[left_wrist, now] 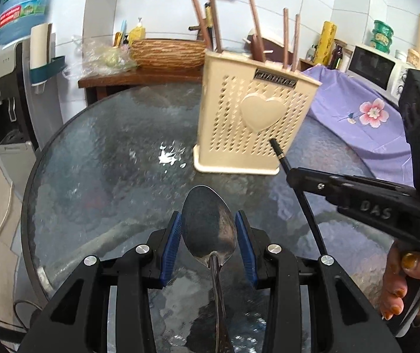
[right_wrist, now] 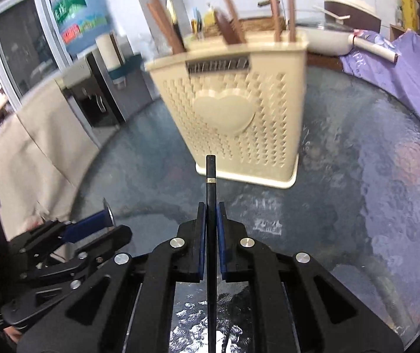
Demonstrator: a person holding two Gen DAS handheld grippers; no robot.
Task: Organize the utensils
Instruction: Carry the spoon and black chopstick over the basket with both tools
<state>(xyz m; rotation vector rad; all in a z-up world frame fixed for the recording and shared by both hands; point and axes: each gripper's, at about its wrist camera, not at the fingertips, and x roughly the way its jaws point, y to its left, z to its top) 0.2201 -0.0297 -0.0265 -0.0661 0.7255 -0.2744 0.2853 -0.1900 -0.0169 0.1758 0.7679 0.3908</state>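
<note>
spoon (left_wrist: pixel 209 226) between left fingers (left_wrist: pixel 171 245) | chopstick (right_wrist: pixel 211 206) clamped by right fingers (right_wrist: pixel 201 244)

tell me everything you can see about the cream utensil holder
The cream utensil holder looks like plastic: a tall boxy caddy on a wider flat base, its front wall perforated with rows of small holes, a raised heart in the middle and a dark label strip near the rim. It stands upright on the glass table. Brown chopsticks and other handles stick out of its top. Neither gripper touches it.
</note>
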